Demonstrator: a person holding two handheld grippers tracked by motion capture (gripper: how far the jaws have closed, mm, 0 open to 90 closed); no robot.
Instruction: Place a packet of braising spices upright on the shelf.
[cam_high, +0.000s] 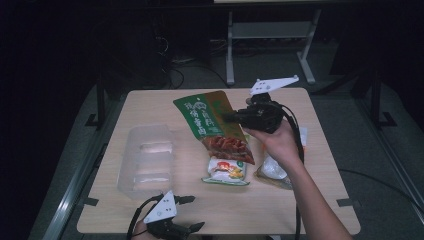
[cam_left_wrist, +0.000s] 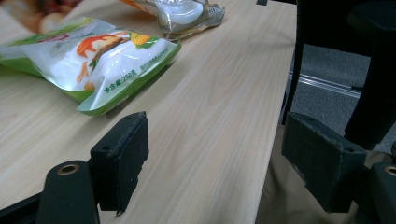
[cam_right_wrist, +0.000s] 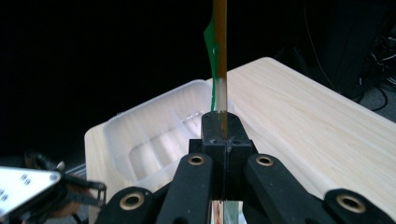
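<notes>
My right gripper (cam_high: 231, 118) pinches the green snack bag (cam_high: 212, 122) by its edge, holding it above mid-table. Beneath it lies a white-and-green pouch (cam_high: 226, 171), a clear packet (cam_high: 274, 171) beside that. The clear plastic tray (cam_high: 146, 160) sits left. My left gripper (cam_high: 192, 212), jaws spread, hangs at the near edge.

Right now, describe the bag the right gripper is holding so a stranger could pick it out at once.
Start at the wooden table, then find the right gripper raised above its middle. Its shut jaws pinch the edge of a long green bag with a reddish food picture at its lower end. Unlike the white and green pouch and the clear packet lying flat, it hangs lifted.
</notes>
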